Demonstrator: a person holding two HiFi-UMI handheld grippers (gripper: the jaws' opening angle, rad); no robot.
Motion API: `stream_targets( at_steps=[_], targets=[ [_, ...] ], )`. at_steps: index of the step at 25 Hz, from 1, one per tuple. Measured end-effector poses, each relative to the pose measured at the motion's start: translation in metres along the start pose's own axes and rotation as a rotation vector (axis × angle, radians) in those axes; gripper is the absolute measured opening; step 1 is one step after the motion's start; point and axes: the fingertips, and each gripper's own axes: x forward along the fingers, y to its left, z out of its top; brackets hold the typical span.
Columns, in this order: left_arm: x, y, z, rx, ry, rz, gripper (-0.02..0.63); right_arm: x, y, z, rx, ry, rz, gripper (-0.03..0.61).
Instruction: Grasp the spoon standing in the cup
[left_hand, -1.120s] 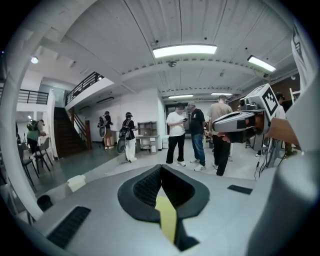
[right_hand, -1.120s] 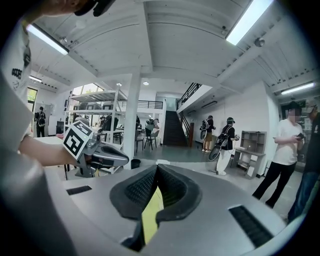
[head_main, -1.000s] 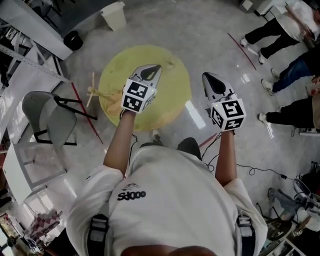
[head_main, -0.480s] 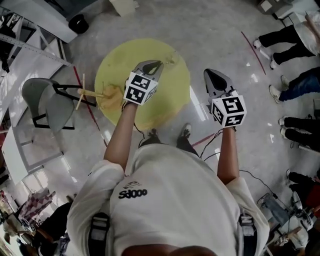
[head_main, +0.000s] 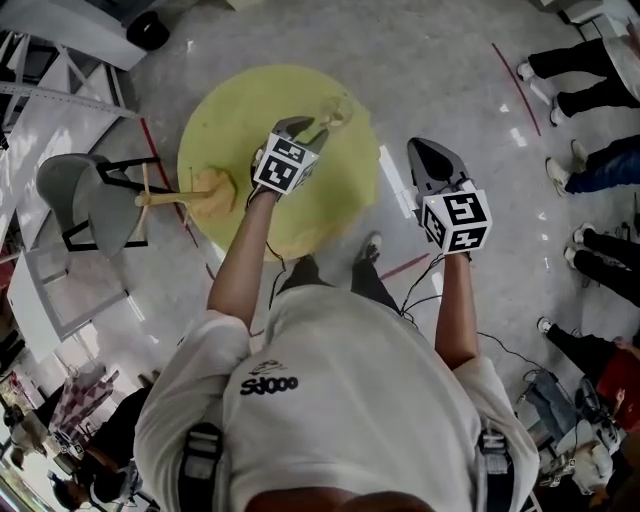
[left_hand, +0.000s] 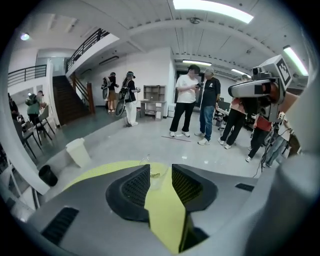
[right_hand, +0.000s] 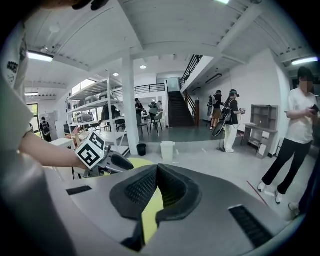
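Note:
A clear cup (head_main: 337, 113) stands near the far edge of the round yellow table (head_main: 230, 110). In the left gripper view the cup (left_hand: 152, 169) shows just beyond the fingertips, and a thin spoon handle (left_hand: 145, 159) leans out of it to the left. My left gripper (head_main: 305, 128) points at the cup. Its jaws are opening, and the left gripper (left_hand: 160, 171) has nothing between its fingers. My right gripper (head_main: 432, 160) hangs over the floor to the right of the table. In its own view the right gripper (right_hand: 157, 169) is shut and empty.
A wooden object (head_main: 190, 195) lies at the table's left edge, beside a grey chair (head_main: 80, 200). A black bin (head_main: 148, 30) stands at the far left, and a white bin (left_hand: 79, 151) on the floor beyond the table. People (head_main: 590, 90) stand to the right.
My left gripper has moved forward over the table towards the cup, and its jaws have gone from shut to open. The right gripper has held its place.

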Motion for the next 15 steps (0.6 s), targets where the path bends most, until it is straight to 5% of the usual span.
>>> stream_targets(
  at_steps=[15],
  targets=[
    [0.058, 0.01, -0.035, -0.077, 0.061, 0.001, 0.11, 0.001, -0.01, -0.035, 0.027, 0.075, -0.023, 0.021]
  ],
)
